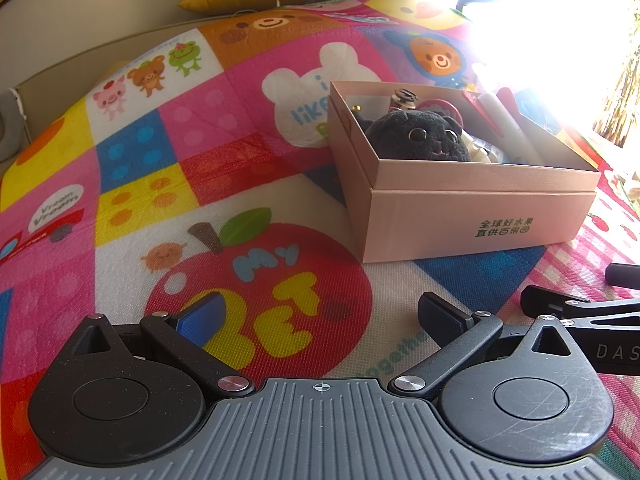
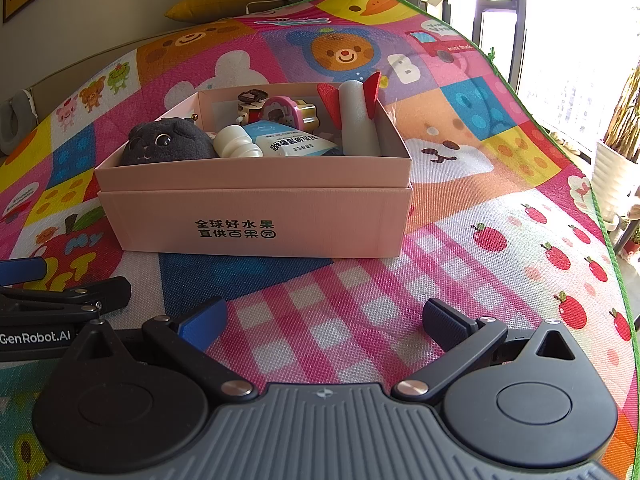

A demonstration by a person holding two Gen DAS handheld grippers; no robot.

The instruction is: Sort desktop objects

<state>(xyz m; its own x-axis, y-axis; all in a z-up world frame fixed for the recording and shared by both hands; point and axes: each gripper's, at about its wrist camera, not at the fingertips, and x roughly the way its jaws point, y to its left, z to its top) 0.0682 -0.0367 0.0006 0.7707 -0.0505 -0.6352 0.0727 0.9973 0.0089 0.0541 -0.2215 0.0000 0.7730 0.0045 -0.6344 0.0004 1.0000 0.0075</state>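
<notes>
I see a big bright play mat (image 2: 460,264) with bears and apples on it, and a pink box (image 2: 256,216) sits near the middle of it. I think the sorting is nearly done or all done, because I see no loose things left on the mat.

What could go wrong? The box is full. If I bump it with a gripper, it could slide on the mat or tip, and the small toys could spill out. The tall white foam rocket (image 2: 358,120) with red fins leans on the right end wall and sticks up over the rim, so a knock could flip it out. The two grippers are also close to each other, side by side, so they could hit each other if I turn fast. The sun from the window is very bright in the left wrist view, and it hides some of the right side there.

The black plush cat (image 2: 168,144) sits at the left end of the box. Beside it lie a white bottle (image 2: 236,144) and a blue and white pouch (image 2: 292,142). Behind them are a pink round toy (image 2: 280,110) and a little figure (image 2: 250,104).

My left gripper (image 1: 320,316) has its fingers wide apart and holds nothing. My right gripper (image 2: 324,320) is the same, apart and empty. Both hang low over the mat, in front of the box.
</notes>
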